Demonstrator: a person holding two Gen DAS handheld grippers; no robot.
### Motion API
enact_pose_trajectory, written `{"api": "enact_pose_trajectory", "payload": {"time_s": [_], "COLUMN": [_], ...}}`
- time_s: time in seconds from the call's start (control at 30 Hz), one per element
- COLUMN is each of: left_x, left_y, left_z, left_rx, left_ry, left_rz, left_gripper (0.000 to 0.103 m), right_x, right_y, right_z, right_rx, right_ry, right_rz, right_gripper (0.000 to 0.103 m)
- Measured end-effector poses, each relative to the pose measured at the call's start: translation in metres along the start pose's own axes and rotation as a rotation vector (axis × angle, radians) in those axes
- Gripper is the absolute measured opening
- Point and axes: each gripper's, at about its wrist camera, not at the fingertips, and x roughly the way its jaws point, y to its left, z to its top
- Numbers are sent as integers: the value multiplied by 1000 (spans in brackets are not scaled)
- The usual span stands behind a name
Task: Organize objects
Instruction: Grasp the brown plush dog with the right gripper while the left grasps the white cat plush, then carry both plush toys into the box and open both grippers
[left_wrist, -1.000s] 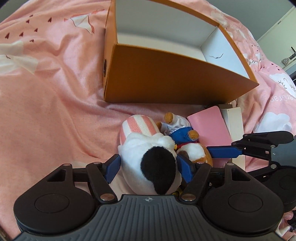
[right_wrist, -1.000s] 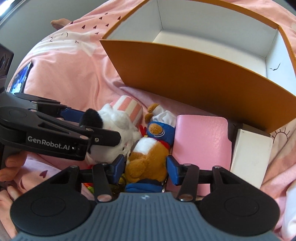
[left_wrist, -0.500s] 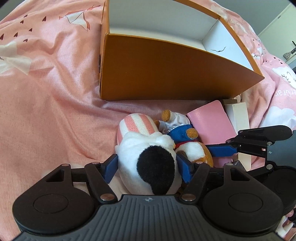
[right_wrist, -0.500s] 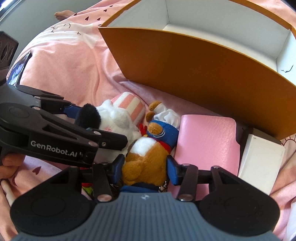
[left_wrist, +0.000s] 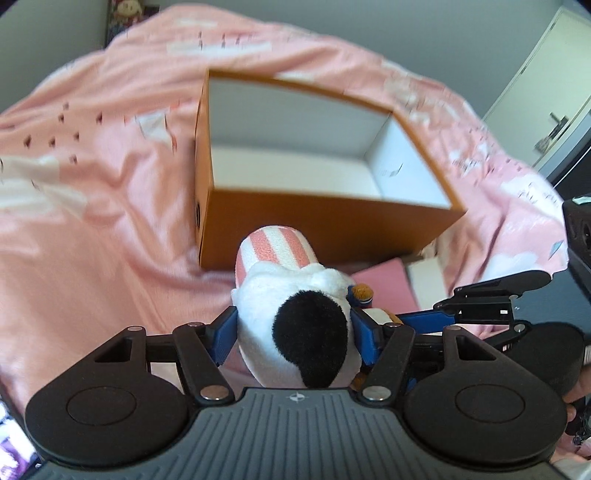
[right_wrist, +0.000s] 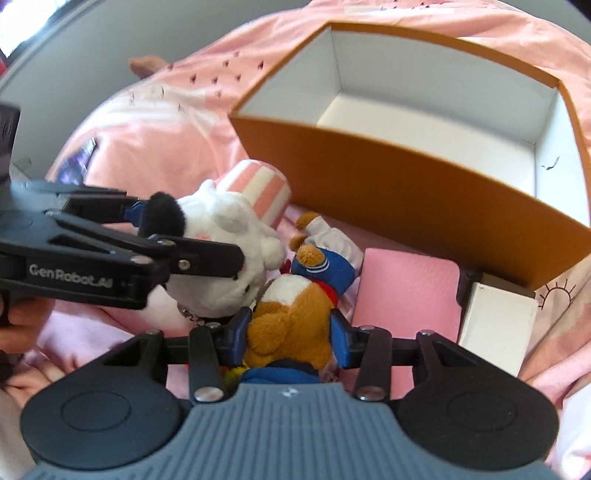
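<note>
My left gripper (left_wrist: 293, 338) is shut on a white plush toy (left_wrist: 291, 306) with a black patch and a pink-striped hat, and holds it above the bed in front of the orange box (left_wrist: 325, 225). It also shows in the right wrist view (right_wrist: 229, 251). My right gripper (right_wrist: 291, 332) is shut on a brown bear plush (right_wrist: 295, 306) in a blue and white outfit, held low beside the white plush. The orange box (right_wrist: 424, 192) is open, white inside and empty.
A pink wallet-like case (right_wrist: 402, 291) and a small white box (right_wrist: 495, 328) lie on the pink bedspread (left_wrist: 92, 221) just in front of the orange box. The left hand-held gripper body (right_wrist: 92, 254) crosses the right wrist view at the left.
Both grippers have lifted with their plush toys. The left one rose more, so the box now looks lower and farther, its inside showing. The pink case and white box stayed put.
</note>
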Motion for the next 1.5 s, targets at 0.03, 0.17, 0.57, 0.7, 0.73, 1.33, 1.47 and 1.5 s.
{"api": "enact_pose_trajectory", "payload": {"time_s": [0.03,0.17,0.57,0.7,0.73,1.33,1.47,1.5], "left_x": [-4,-19,-49,-48,-47,81,98,102], "left_y": [-2,-11,-43,-42,-40,-21,-21,-21], "left_z": [3,12,61,86,93,107,109,110], "left_rx": [4,34,157,173,165,335,339,338], "left_ry": [-16,-77,-255,-273,-275,62,117,134], "left_rz": [-1,8,9,-2,-3,155,226,239], "left_gripper": [73,73,73,73,73,74,74,74], "right_x": [-6,-34,-121,-138,-141,-7,15,22], "right_y": [-2,-9,-10,-22,-26,-110,-114,-116], "right_z": [2,10,44,66,71,97,101,103], "right_rx": [14,72,52,88,104,345,336,339], "right_ry": [-13,-78,-350,-446,-470,-318,-286,-275], "right_rz": [9,65,-4,-29,-27,81,83,85], "right_gripper": [46,45,45,45,45,45,45,45]}}
